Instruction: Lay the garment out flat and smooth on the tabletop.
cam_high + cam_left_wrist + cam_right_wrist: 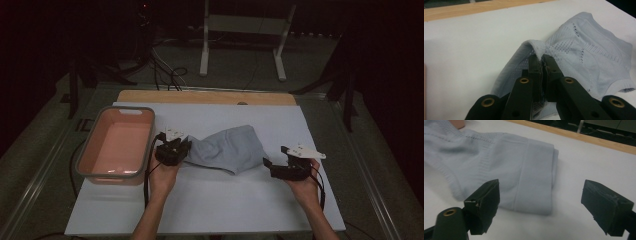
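A pale blue knitted garment (230, 147) lies crumpled in the middle of the white mat (225, 200). My left gripper (186, 146) is at the garment's left end, and in the left gripper view the jaws (542, 58) are shut on a raised fold of the garment's hem (586, 50). My right gripper (275, 156) hovers just off the garment's right end. In the right gripper view its jaws (541, 192) stand wide apart, with the folded cloth edge (534, 170) lying a little beyond them, untouched.
A pink basin with a grey rim (85, 150) stands at the mat's left side, close to my left hand. A wooden board edge (205, 96) runs along the back of the mat. A white stand (205, 45) and cables lie on the floor beyond.
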